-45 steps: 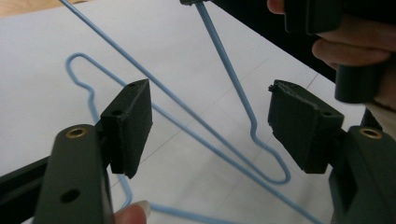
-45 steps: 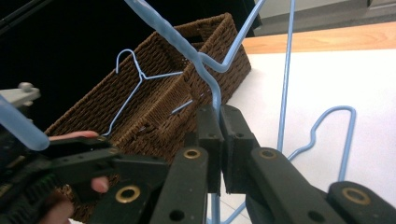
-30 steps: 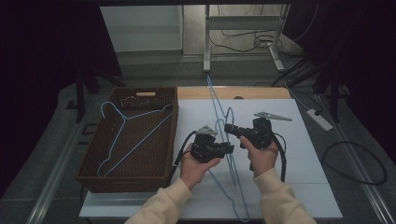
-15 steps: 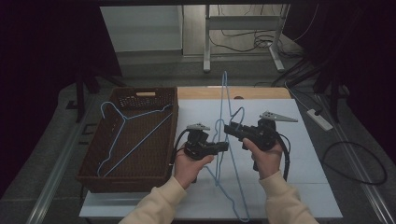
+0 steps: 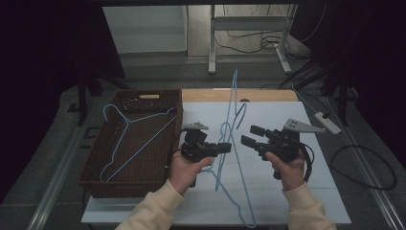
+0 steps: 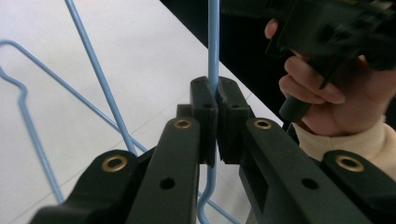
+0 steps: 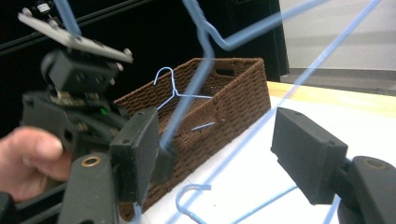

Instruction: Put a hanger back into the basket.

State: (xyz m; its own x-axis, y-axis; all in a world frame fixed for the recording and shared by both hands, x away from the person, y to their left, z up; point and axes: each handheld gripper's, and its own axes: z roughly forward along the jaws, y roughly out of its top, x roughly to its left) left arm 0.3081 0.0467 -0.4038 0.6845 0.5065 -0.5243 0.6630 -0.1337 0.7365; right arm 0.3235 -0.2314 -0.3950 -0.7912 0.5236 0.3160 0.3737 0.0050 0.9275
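Observation:
A blue wire hanger (image 5: pixel 234 96) stands tilted up over the white table (image 5: pixel 306 191), its low end near the front edge. My left gripper (image 5: pixel 226 146) points right and is shut on this wire; in the left gripper view the pads (image 6: pixel 204 100) pinch the hanger (image 6: pixel 213 42) tightly. My right gripper (image 5: pixel 246 135) faces it from the right. Its jaws have just been opening and stand wide in the right gripper view (image 7: pixel 219 149), with the hanger (image 7: pixel 205 60) running between them, untouched. A second blue hanger (image 5: pixel 125 122) lies in the brown wicker basket (image 5: pixel 139 98).
The basket (image 7: pixel 233 100) takes up the table's left side. Another blue hook (image 7: pixel 191 189) and wire (image 6: pixel 21 100) lie flat on the white top. A wooden strip (image 5: pixel 268 95) edges the back. A power strip (image 5: pixel 325 122) and cables lie on the floor at the right.
The hanger has swung up from lying flat to standing tilted. My left gripper rose with it. My right gripper let go, opened its jaws and drew off to the right.

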